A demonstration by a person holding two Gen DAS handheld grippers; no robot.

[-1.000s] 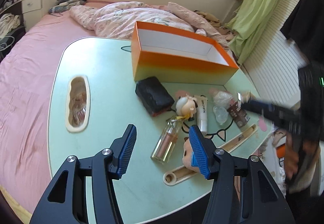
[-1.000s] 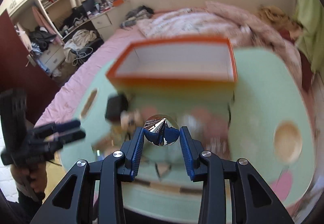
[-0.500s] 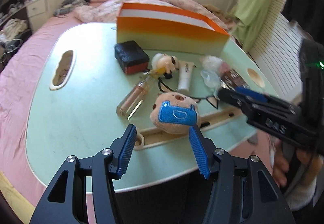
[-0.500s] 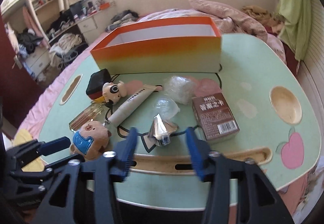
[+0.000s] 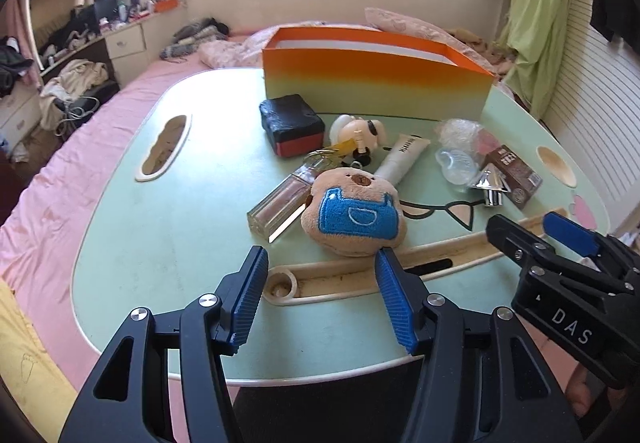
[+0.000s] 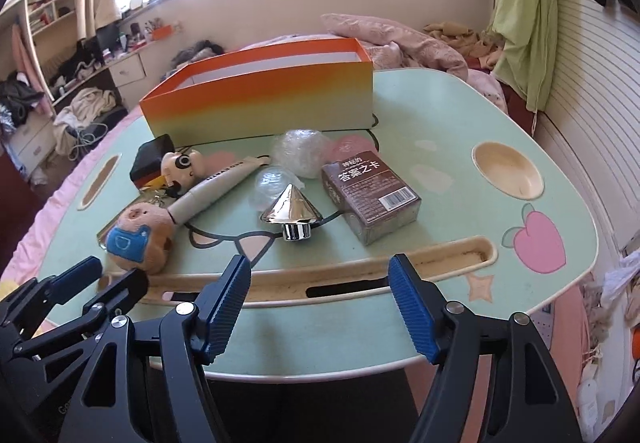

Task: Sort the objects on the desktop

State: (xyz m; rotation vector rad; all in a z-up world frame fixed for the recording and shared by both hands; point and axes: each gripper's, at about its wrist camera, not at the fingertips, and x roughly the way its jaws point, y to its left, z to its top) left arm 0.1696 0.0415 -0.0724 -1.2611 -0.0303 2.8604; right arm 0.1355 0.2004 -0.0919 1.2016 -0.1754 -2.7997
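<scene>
L gripper point(image 5: 318, 293) jaws apart, empty, R gripper point(image 6: 320, 301) jaws just widened, silver cone point(image 6: 291, 209) on table point(image 6: 432, 131)

A pale green counter point(image 6: 420, 115) stands over a bed with pink sheets point(image 5: 52, 179). At its far side sits an open orange box point(image 6: 260, 99). In front of that lie a black and red case point(image 5: 290, 123), a small figurine point(image 5: 358, 133), a white tube point(image 5: 402, 157), a clear bottle point(image 5: 280, 201), a plush bear point(image 5: 354, 217), a silver cone point(image 6: 290, 209), a brown card box point(image 6: 370, 189) and crumpled clear wrapping point(image 6: 300, 153).
</scene>
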